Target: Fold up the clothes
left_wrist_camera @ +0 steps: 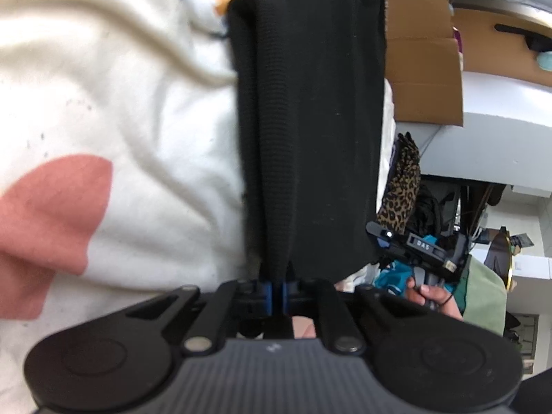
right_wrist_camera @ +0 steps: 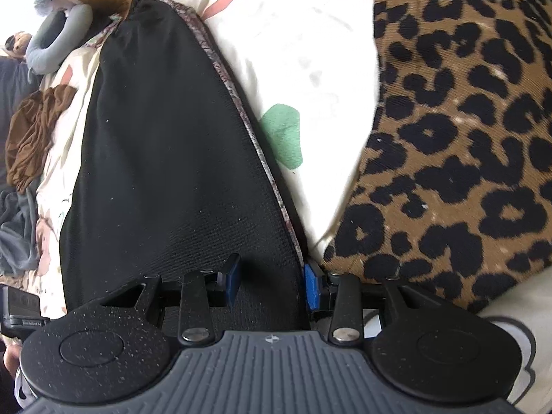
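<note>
A black knit garment (left_wrist_camera: 310, 120) stretches away from my left gripper (left_wrist_camera: 277, 293), whose blue pads are shut on a folded edge of it. In the right wrist view the same black garment (right_wrist_camera: 165, 158), with a patterned trim along its right edge, lies on the bed. My right gripper (right_wrist_camera: 272, 283) is open, its blue pads (right_wrist_camera: 312, 286) wide apart, with the garment's near end lying between them. The left wrist view also shows the right gripper (left_wrist_camera: 414, 245) from outside, low at the right and held by a hand (left_wrist_camera: 431, 296).
A white bedsheet (left_wrist_camera: 120, 103) with pink and green shapes covers the bed. A leopard-print garment (right_wrist_camera: 459, 120) lies close on the right. Brown (right_wrist_camera: 31, 134) and grey (right_wrist_camera: 13, 231) clothes are piled at the left. A cardboard box (left_wrist_camera: 421, 51) stands beyond the bed.
</note>
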`<state>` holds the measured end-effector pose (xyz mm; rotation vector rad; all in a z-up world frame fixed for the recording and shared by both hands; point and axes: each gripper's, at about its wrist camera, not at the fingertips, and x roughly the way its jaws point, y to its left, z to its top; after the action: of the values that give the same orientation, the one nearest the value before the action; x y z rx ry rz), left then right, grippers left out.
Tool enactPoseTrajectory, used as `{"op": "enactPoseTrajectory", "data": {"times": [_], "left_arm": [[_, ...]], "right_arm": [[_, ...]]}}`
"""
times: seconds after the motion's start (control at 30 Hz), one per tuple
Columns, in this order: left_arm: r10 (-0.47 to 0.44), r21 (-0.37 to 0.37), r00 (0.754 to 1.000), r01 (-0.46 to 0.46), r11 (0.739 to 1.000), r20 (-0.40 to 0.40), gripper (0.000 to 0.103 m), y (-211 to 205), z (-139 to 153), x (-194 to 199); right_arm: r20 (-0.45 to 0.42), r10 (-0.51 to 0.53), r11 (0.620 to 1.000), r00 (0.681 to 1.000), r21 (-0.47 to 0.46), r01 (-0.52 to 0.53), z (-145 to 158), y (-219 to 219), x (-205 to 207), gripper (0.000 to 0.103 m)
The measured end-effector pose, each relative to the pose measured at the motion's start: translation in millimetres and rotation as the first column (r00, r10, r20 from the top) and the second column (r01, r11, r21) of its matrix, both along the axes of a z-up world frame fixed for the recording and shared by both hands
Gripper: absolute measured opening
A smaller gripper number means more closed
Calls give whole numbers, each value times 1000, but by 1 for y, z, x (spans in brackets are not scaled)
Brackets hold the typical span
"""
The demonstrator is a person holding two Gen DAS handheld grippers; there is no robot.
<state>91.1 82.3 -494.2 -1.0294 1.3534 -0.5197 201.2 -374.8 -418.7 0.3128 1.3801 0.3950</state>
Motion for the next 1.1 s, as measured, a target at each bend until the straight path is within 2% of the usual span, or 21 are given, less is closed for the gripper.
{"op": "enactPoseTrajectory", "data": {"times": [0.03,0.37,0.47,0.5,0.8,1.1], "left_arm": [[-6,5,1000,6,1000,8,5,11,5,-6],[-17,32,1000,16,999,23,4,28,20,-8],[-18,35,1000,17,999,26,4,31,24,-10],[-18,36,999,17,999,27,4,31,26,-10],[-20,49,997,16,999,79,4,36,66,5],[-14,126,994,1,992,106,4,68,104,6]], "right_arm": [[-6,4,1000,1000,8,-4,-1,0,2,41],[-66,22,997,998,69,-17,-10,-4,15,40],[-69,38,998,997,56,-34,-9,-2,16,7],[-69,37,998,997,62,-33,-8,-2,16,6],[-31,37,996,999,78,-35,22,8,-1,4],[-20,29,989,999,148,-26,42,27,-33,3]]}}
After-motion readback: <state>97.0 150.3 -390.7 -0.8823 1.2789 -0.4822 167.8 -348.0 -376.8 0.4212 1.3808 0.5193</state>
